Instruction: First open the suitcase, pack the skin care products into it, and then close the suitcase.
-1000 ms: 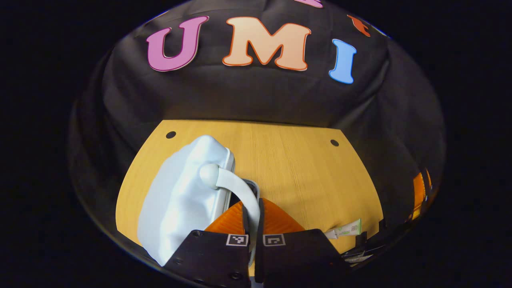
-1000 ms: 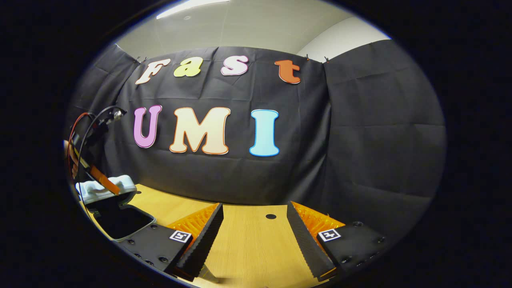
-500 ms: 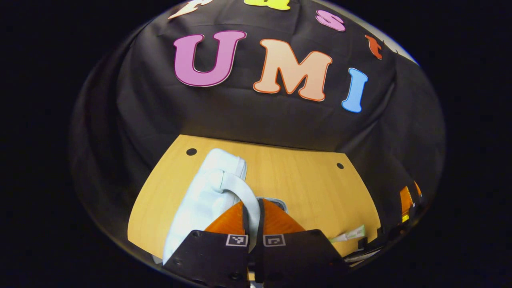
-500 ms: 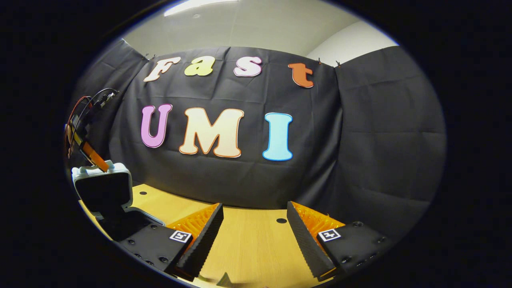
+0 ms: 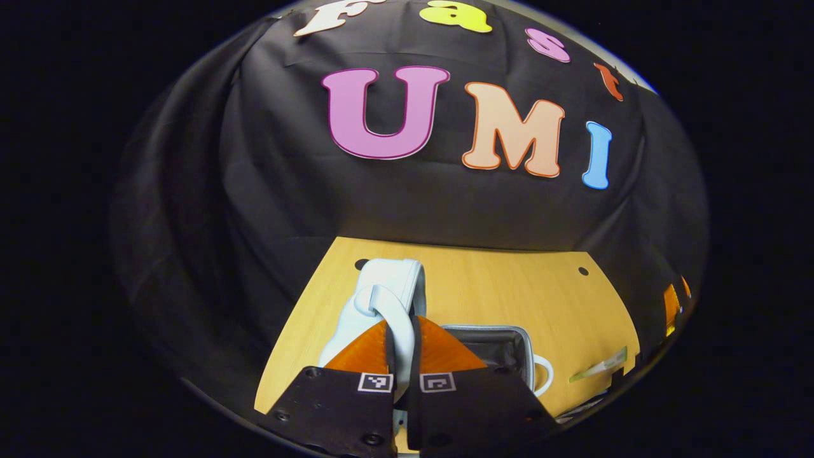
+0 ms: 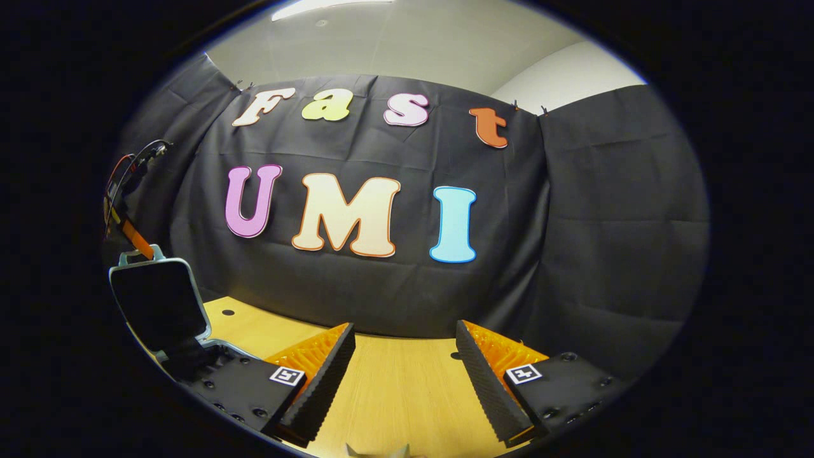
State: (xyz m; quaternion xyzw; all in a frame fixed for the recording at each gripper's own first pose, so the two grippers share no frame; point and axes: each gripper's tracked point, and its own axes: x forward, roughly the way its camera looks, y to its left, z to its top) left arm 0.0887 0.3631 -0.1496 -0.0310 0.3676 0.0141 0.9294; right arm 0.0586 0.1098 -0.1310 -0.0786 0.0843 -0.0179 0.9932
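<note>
The suitcase lid had been swung up from half-raised to upright by the left hand-held gripper, clamped on its handle, so opening was nearly done. The tube on the bench was seen there. The dark lining was seen beyond the right hand-held gripper, held wide and empty.

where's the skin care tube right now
In the left gripper view the skin care tube lies flat on the wooden table at the lower right, just right of the open suitcase and apart from it.
</note>
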